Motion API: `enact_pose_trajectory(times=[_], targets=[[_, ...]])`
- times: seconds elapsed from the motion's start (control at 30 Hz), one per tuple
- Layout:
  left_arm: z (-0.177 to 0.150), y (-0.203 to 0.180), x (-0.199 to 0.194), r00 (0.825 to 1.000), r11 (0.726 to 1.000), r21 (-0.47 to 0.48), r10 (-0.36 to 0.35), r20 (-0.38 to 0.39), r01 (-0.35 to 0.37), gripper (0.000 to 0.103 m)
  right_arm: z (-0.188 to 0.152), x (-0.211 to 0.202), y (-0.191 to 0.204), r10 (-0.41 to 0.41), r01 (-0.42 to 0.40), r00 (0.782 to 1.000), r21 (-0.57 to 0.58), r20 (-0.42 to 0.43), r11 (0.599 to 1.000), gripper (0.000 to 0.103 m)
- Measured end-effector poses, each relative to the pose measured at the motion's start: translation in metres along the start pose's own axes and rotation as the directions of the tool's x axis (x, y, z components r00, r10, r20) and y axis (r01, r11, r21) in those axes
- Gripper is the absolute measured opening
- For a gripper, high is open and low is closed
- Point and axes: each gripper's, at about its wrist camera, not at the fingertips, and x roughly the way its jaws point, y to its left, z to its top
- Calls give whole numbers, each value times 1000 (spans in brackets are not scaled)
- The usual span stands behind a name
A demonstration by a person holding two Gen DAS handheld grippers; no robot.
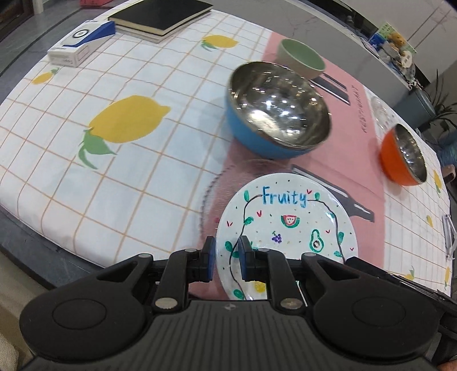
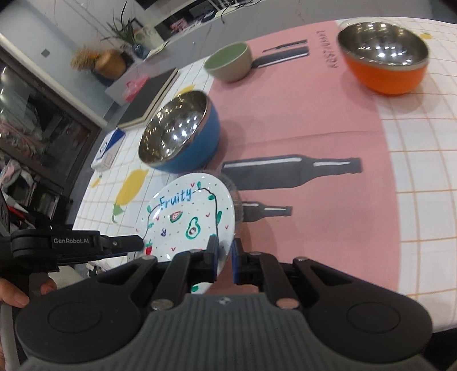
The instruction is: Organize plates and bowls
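A white "Fruity" plate (image 1: 288,225) painted with fruit is held above the table, over a clear glass plate (image 1: 225,182) that lies on the pink mat. My left gripper (image 1: 226,258) is shut on the plate's left rim. My right gripper (image 2: 224,255) is shut on the plate's (image 2: 188,217) near right rim. The left gripper (image 2: 137,242) also shows in the right wrist view. A blue steel bowl (image 1: 274,114), a green bowl (image 1: 300,57) and an orange steel bowl (image 1: 404,154) stand on the mat beyond; all three also show in the right wrist view.
A pink mat (image 2: 314,114) with bottle prints lies on a lemon-print tablecloth (image 1: 100,114). Black books (image 1: 160,17) and a white-blue box (image 1: 80,48) sit at the far left. The table's near edge (image 1: 42,242) is close below the left gripper.
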Motion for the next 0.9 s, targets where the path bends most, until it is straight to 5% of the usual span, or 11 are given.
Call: enact_pose_trajectory(times=[0.9], targets=[[9, 13, 28, 1000, 1000, -3, 4, -18, -4, 18, 20, 44, 20, -127, 125, 992, -142, -9, 982, 9]])
